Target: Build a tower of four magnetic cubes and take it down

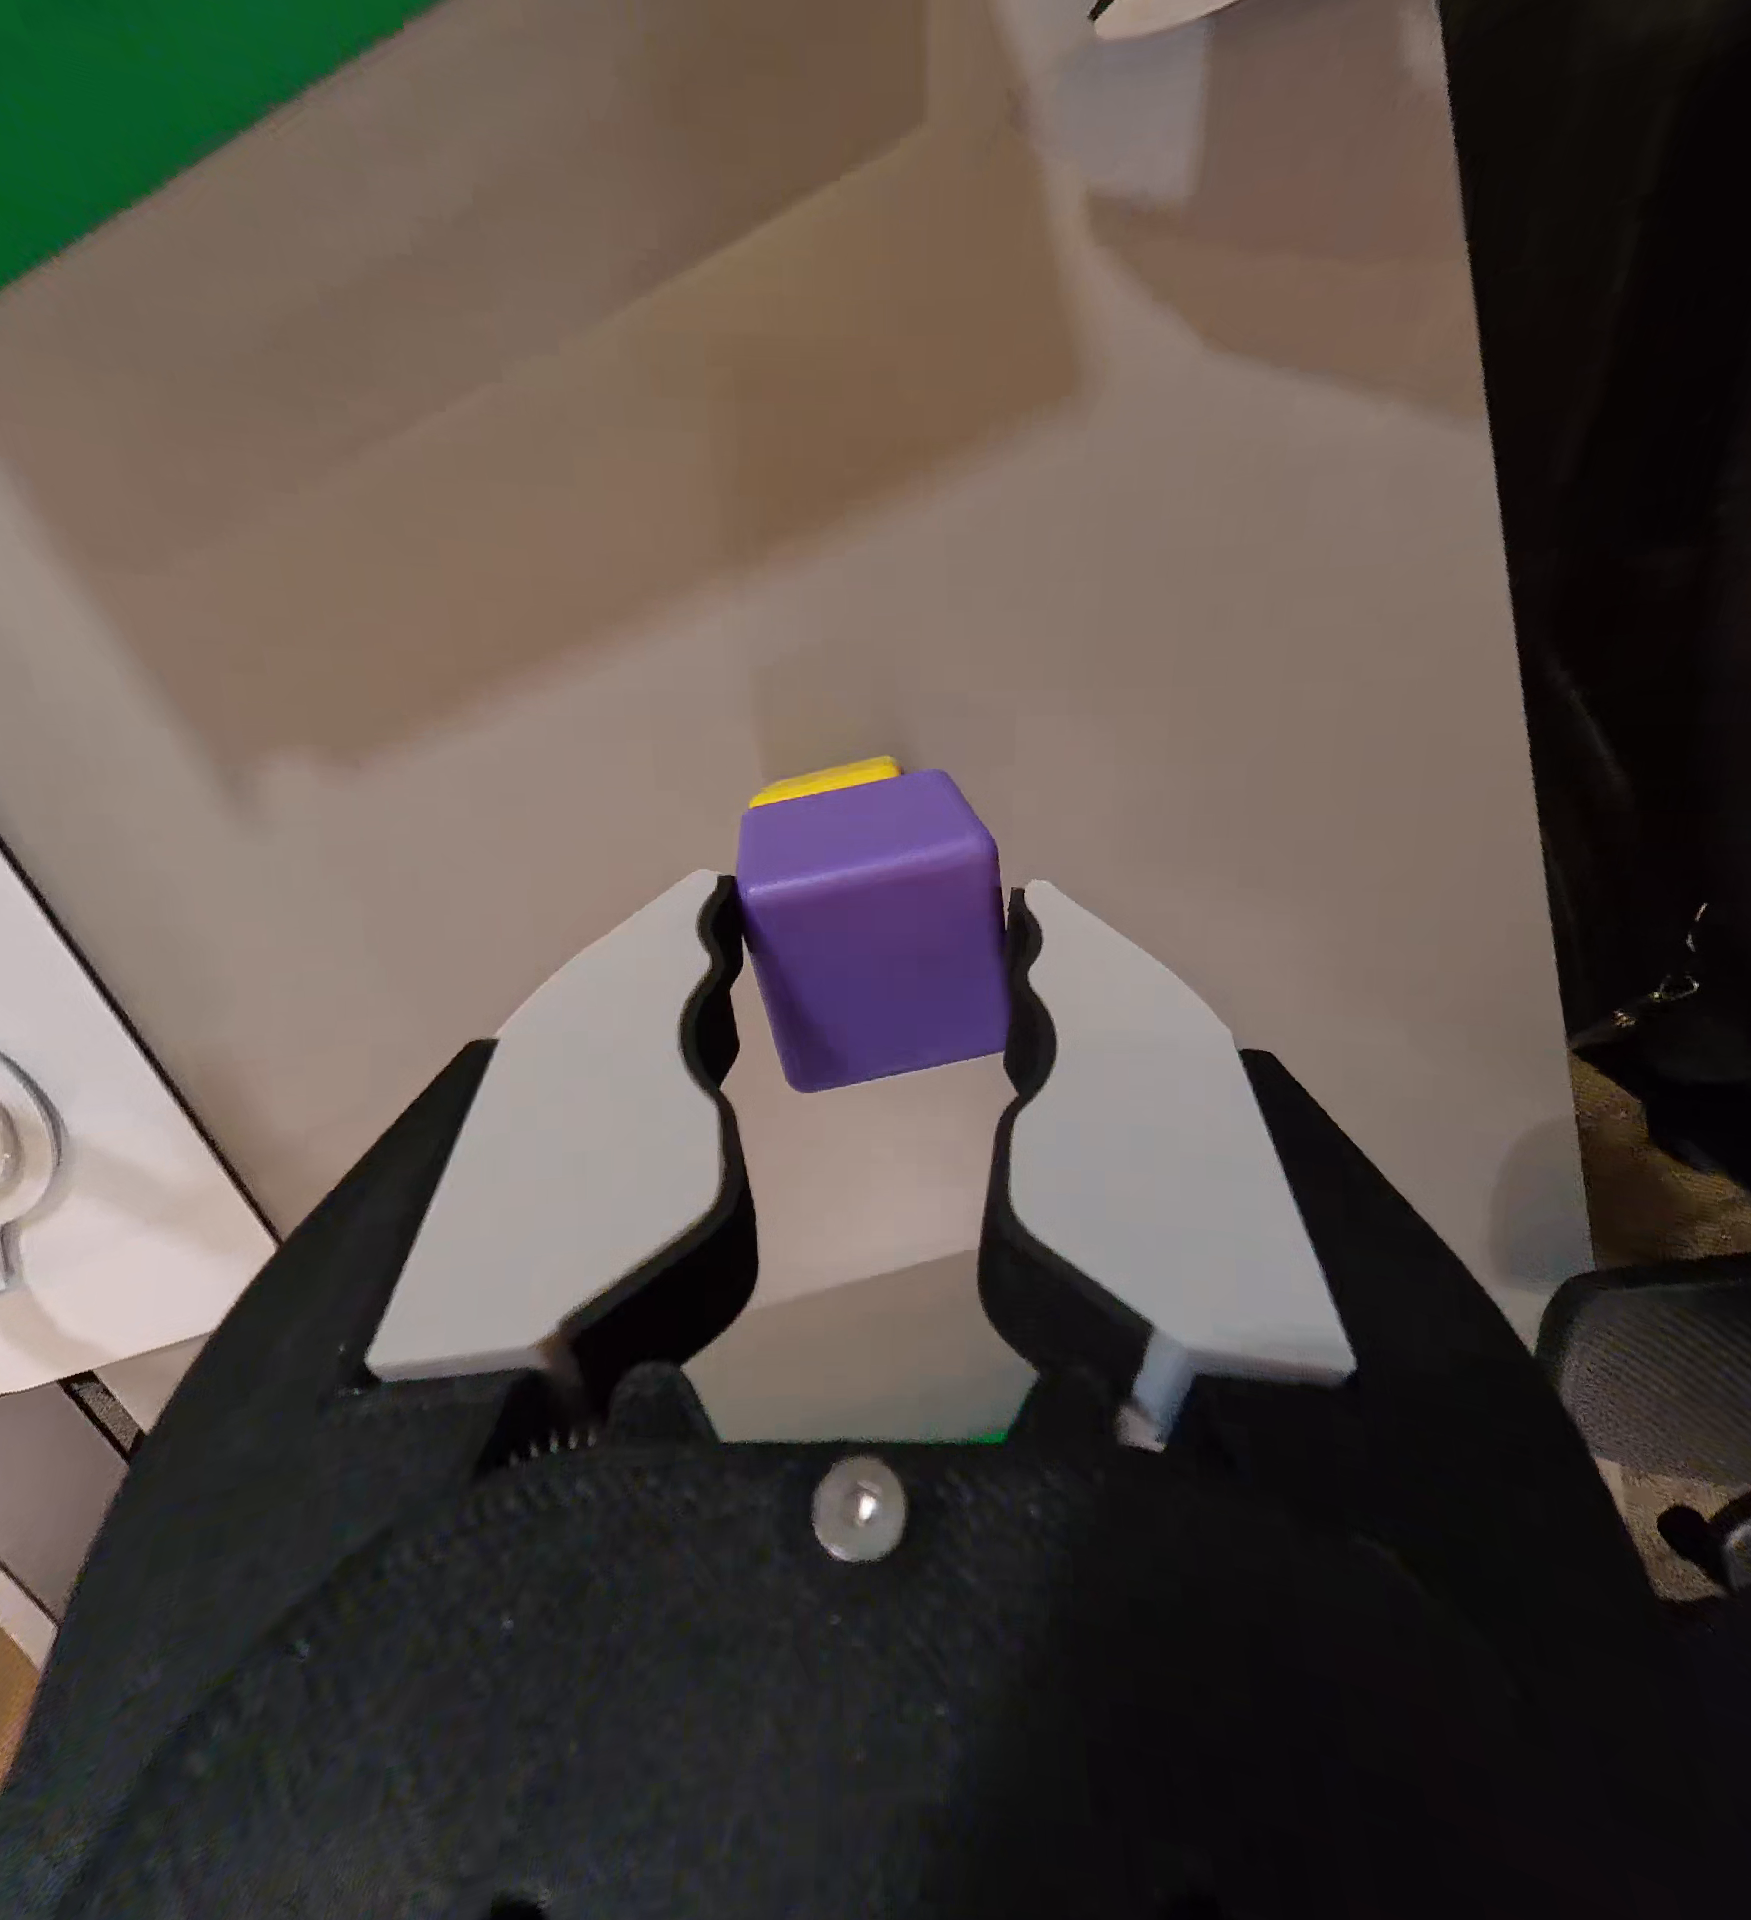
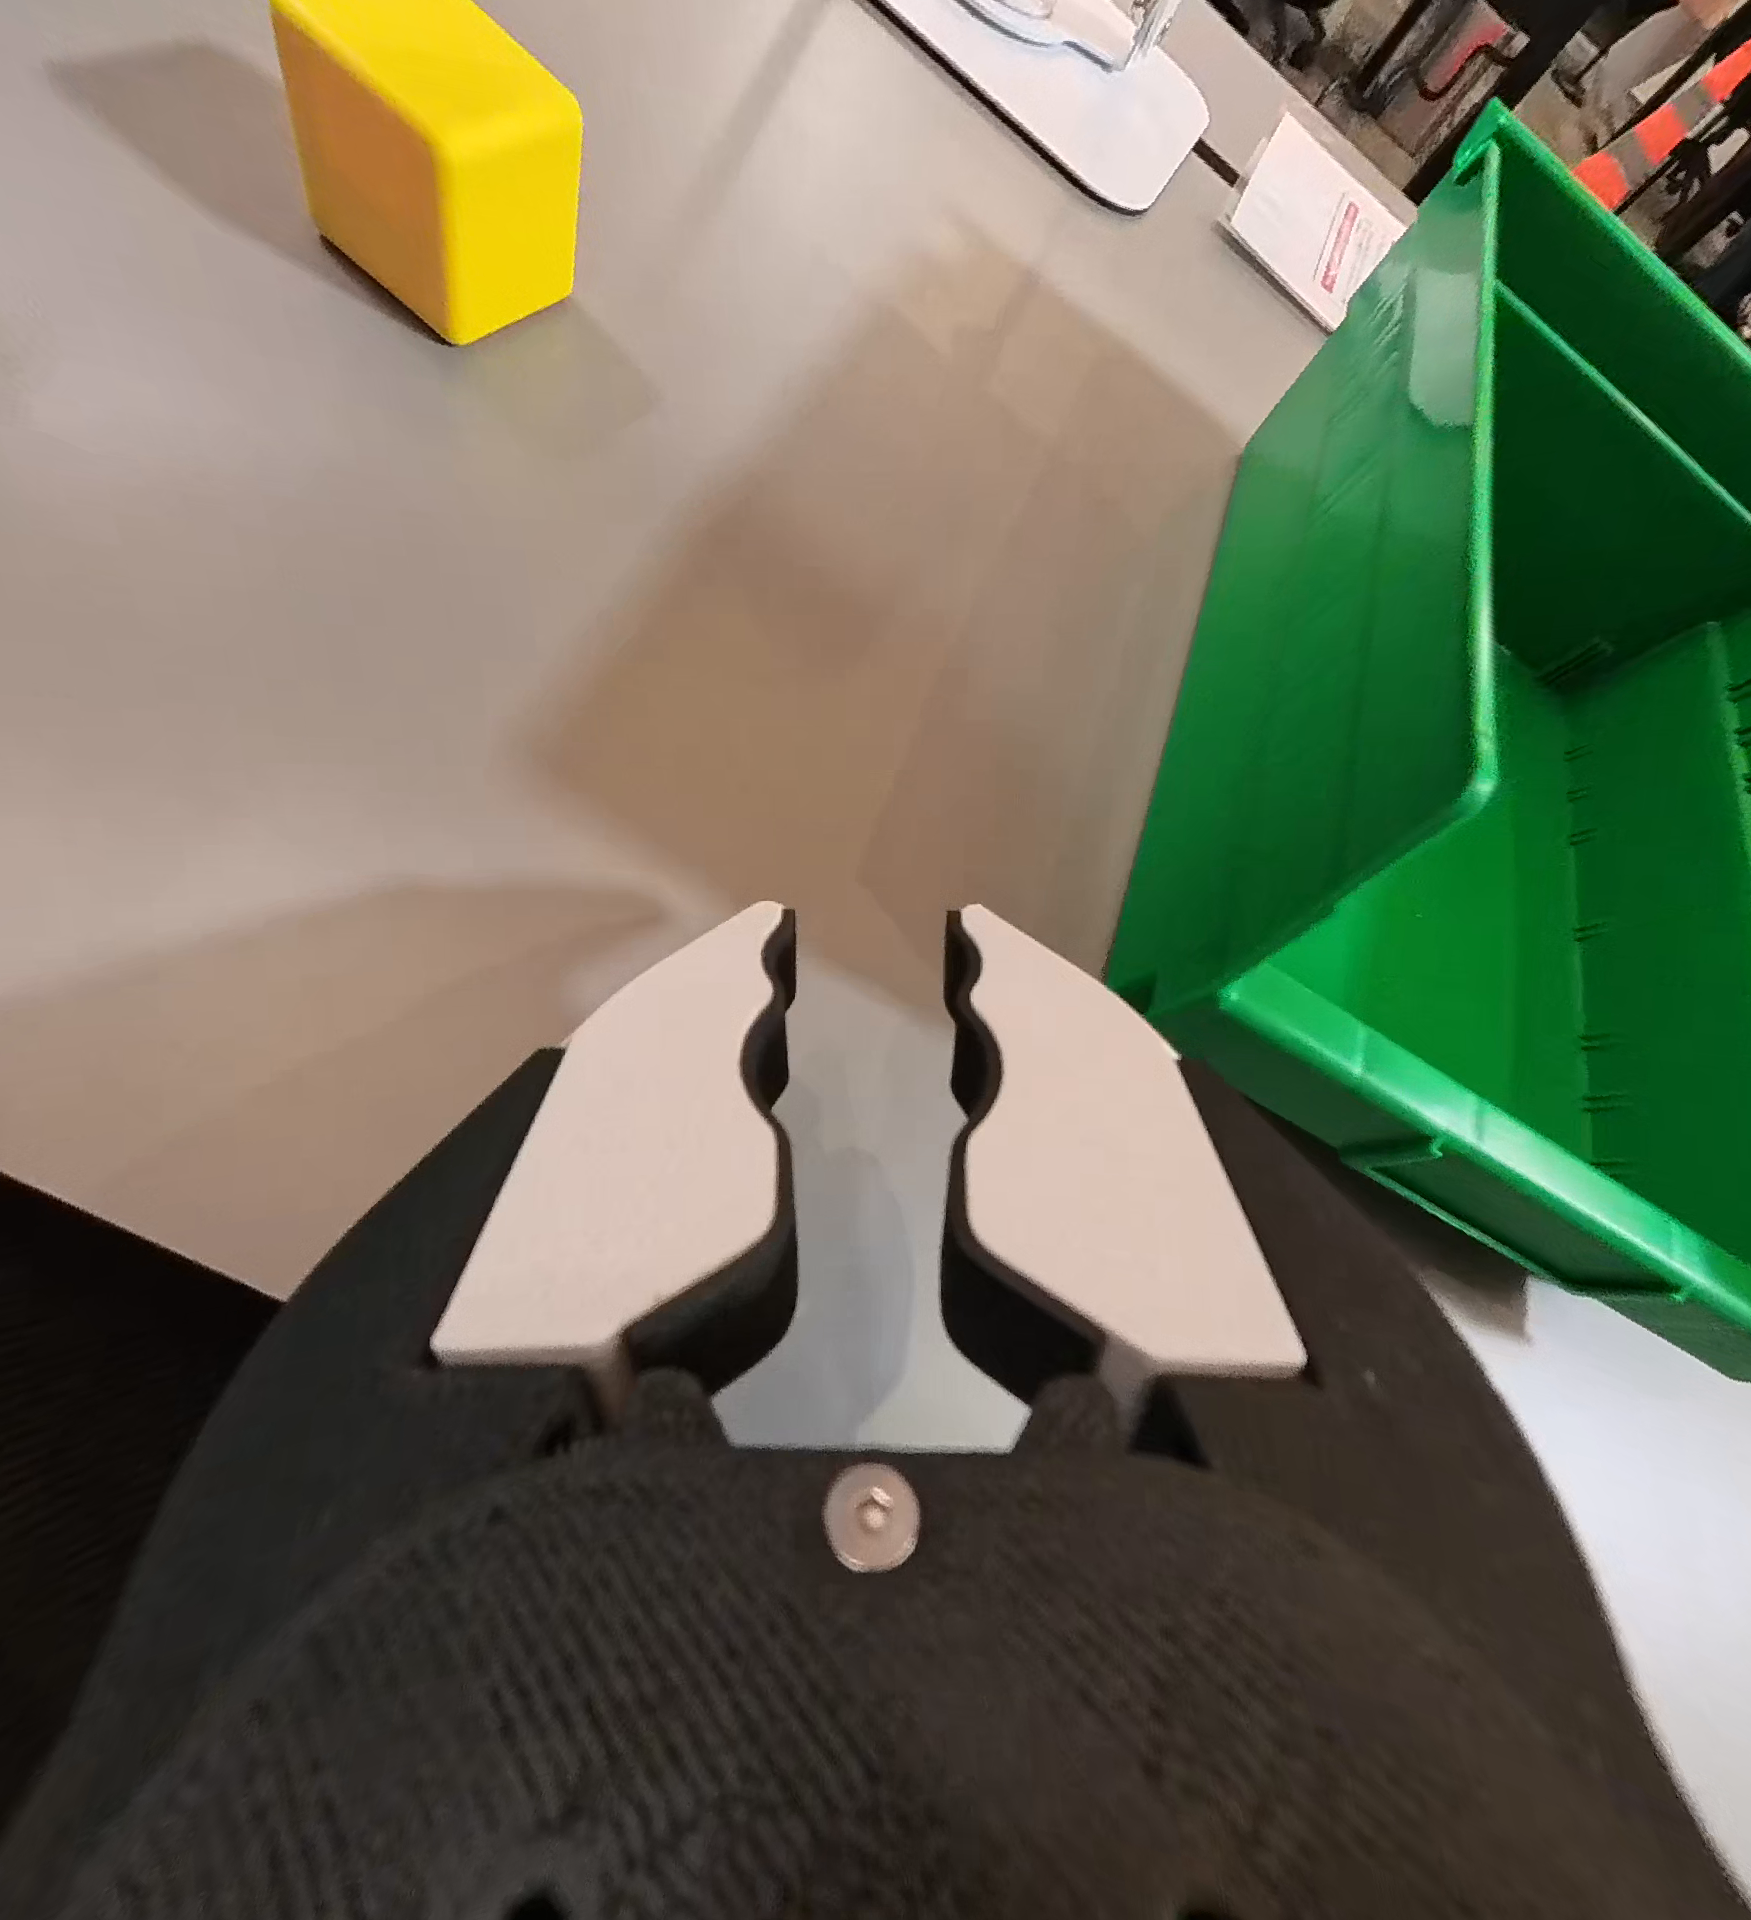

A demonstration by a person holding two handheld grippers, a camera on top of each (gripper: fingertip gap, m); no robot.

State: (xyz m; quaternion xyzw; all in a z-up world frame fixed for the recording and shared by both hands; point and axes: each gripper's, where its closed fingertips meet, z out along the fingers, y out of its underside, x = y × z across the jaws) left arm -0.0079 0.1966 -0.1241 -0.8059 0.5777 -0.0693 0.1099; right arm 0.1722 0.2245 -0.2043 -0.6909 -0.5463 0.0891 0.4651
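Note:
In the left wrist view my left gripper [image 1: 871, 914] is shut on a purple cube [image 1: 871, 935], held between its fingertips above the grey table [image 1: 435, 623]. A yellow block [image 1: 829, 779] peeks out just behind the cube. In the right wrist view my right gripper [image 2: 871, 920] is empty, its jaws a narrow gap apart, above the grey table [image 2: 227, 675]. The yellow block [image 2: 435, 166] stands on the table at the far left. A green bin [image 2: 1525, 831] with an inner divider stands to the right of this gripper, and no objects show in it.
A white board with a clear plastic piece [image 1: 19, 1091] lies at the left in the left wrist view; the green bin's corner [image 1: 71, 125] shows top left. The table's right edge [image 1: 1515, 831] borders a dark area and a chair [image 1: 1681, 1382]. A white board [image 2: 1089, 94] and a paper card [image 2: 1307, 218] lie far off. The left gripper's tips are roughly 20 cm from the right gripper's. My right tips are about 15 cm from the yellow block [image 2: 435, 166], my left tips only 8 cm.

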